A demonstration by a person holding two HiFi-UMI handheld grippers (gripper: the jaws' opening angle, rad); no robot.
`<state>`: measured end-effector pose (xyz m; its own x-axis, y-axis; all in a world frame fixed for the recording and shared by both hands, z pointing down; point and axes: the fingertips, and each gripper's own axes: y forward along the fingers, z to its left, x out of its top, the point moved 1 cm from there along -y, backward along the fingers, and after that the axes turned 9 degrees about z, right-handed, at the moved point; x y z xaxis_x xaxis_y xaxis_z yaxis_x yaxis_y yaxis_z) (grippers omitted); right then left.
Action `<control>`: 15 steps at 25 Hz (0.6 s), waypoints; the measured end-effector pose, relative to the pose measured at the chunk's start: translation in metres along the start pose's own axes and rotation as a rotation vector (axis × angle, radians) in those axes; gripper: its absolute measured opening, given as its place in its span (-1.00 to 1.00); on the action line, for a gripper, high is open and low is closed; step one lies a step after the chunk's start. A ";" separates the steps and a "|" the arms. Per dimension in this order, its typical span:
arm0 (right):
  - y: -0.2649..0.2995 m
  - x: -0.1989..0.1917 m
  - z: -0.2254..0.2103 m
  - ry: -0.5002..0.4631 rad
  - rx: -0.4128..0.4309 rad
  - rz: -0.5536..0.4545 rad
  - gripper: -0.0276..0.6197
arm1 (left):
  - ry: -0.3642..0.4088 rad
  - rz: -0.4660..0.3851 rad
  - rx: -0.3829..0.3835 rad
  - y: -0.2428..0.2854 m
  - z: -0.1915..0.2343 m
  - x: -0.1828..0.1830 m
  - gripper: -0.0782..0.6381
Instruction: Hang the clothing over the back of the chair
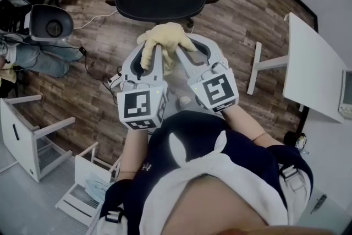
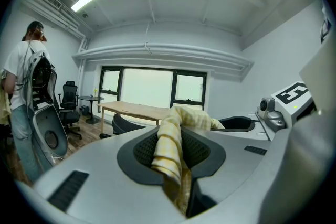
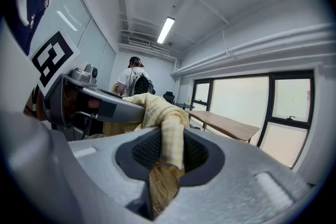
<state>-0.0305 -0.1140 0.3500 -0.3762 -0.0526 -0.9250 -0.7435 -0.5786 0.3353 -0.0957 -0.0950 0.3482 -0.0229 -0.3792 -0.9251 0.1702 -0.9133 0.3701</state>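
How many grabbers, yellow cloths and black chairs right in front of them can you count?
Grippers: 2, the left gripper and the right gripper, each shut on the cloth
Cloth: 1, yellow
Chair: 1, black
Total: 4

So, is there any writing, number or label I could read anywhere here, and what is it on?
No words or numbers can be read anywhere.
Left cube: black-and-white squares, a pattern and not letters.
Right cube: the same kind of pattern, no letters.
White mark on the person's dark top: too small to read.
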 end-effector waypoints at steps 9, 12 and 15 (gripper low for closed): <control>0.017 0.018 -0.012 -0.012 -0.037 -0.007 -0.66 | 0.011 -0.019 -0.033 0.014 0.016 0.020 -0.55; 0.021 0.024 -0.016 -0.013 -0.051 -0.013 -0.66 | 0.014 -0.027 -0.042 0.017 0.020 0.028 -0.55; 0.028 0.030 -0.022 -0.001 -0.066 -0.009 -0.65 | 0.021 -0.038 -0.053 0.023 0.025 0.035 -0.55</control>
<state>-0.0501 -0.1489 0.3281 -0.3699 -0.0462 -0.9279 -0.7092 -0.6312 0.3141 -0.1178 -0.1327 0.3260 -0.0098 -0.3409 -0.9400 0.2213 -0.9175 0.3305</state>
